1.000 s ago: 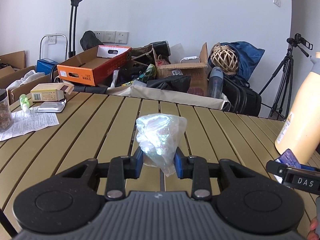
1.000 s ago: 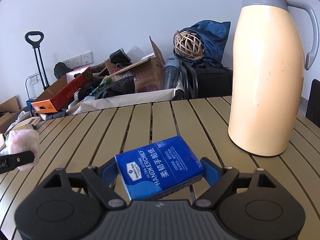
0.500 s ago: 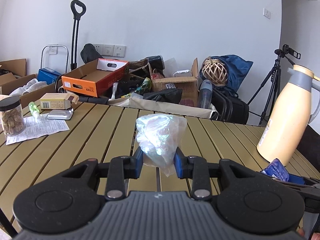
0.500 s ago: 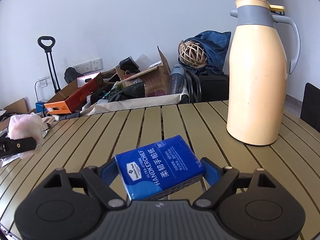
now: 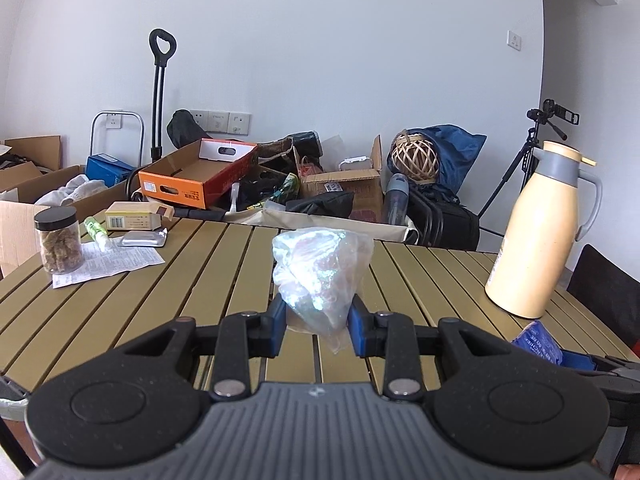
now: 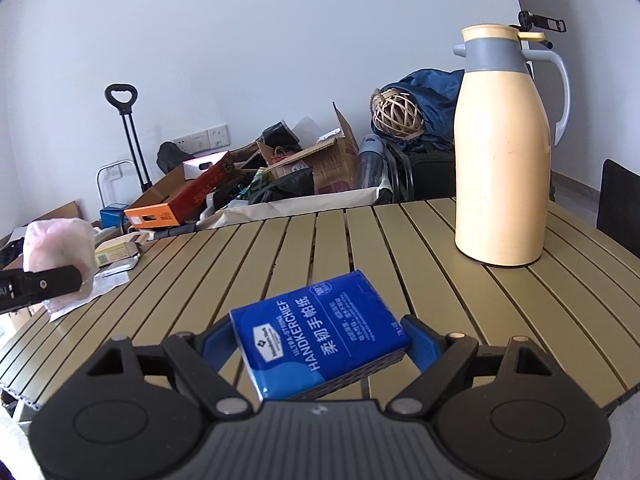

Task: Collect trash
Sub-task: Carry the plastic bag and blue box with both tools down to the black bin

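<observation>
Leftmost on the slatted counter (image 5: 208,280) stand one jar (image 5: 59,240) with a black lid, one printed sheet (image 5: 112,262) partly under it, a small green bottle (image 5: 96,228), a yellow carton (image 5: 134,218) and a foil pack (image 5: 144,239); what the jar contains is hard to make out. Next, the left gripper (image 5: 316,326) has its fingers narrowed onto one crumpled clear plastic bag (image 5: 320,272), raised above the slats, its lower tail hanging between the blue pads. Bare slats stretch ahead to the far edge. Further right, the right gripper (image 6: 316,344) has its fingers set wide around one blue tissue pack (image 6: 320,344), tilted, its rear corner hidden by the gripper body. One cream thermos jug (image 6: 502,168) stands upright near the counter's right edge, well apart from both grippers.
</observation>
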